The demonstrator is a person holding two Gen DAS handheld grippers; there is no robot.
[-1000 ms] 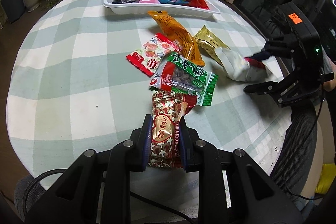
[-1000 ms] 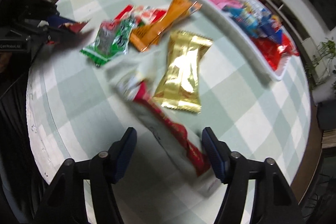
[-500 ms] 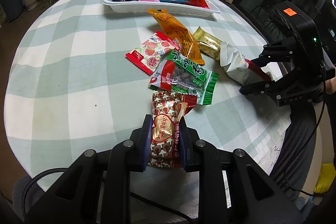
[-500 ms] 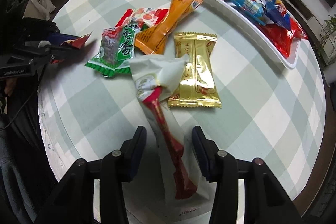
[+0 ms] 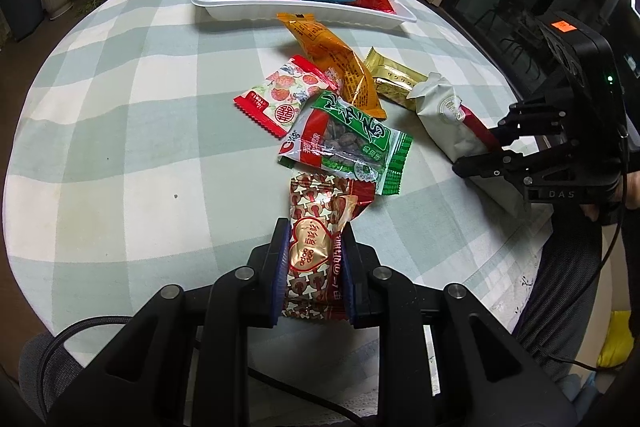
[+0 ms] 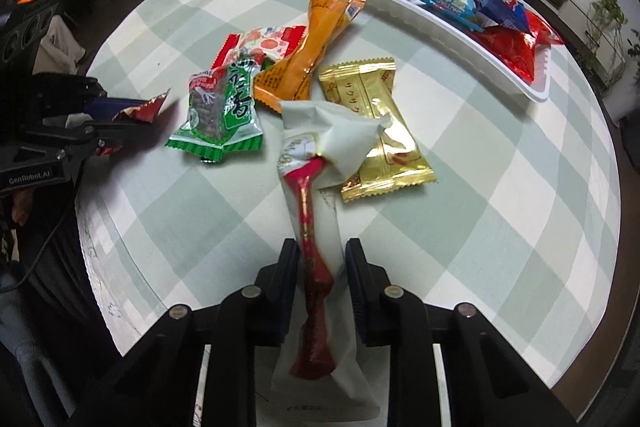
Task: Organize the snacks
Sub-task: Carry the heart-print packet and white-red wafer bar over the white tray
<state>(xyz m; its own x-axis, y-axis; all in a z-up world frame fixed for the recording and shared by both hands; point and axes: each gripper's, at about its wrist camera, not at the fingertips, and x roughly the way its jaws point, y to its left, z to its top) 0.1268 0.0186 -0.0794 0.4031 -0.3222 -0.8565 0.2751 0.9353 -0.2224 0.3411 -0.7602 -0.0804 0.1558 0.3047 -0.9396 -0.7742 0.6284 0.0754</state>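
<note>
My left gripper (image 5: pixel 313 267) is shut on a red and gold mushroom-print snack pack (image 5: pixel 320 227) at the table's near edge; it shows at the left of the right wrist view (image 6: pixel 138 111). My right gripper (image 6: pixel 321 279) has its jaws close around a white pack with a red stripe (image 6: pixel 316 211), nearly touching it; that pack shows in the left wrist view (image 5: pixel 448 123). A white tray (image 5: pixel 224 7) at the far side holds several snacks.
Loose on the checked tablecloth lie a green nut pack (image 5: pixel 344 143), an orange pack (image 5: pixel 336 59), a gold pack (image 6: pixel 372 119) and a red-and-white fruit pack (image 5: pixel 284 95). Plants and a low shelf stand beyond the table. The table edge is close to both grippers.
My right gripper's jaws have closed in from wide open to narrow around the white and red pack. My left gripper stays shut on the mushroom-print pack.
</note>
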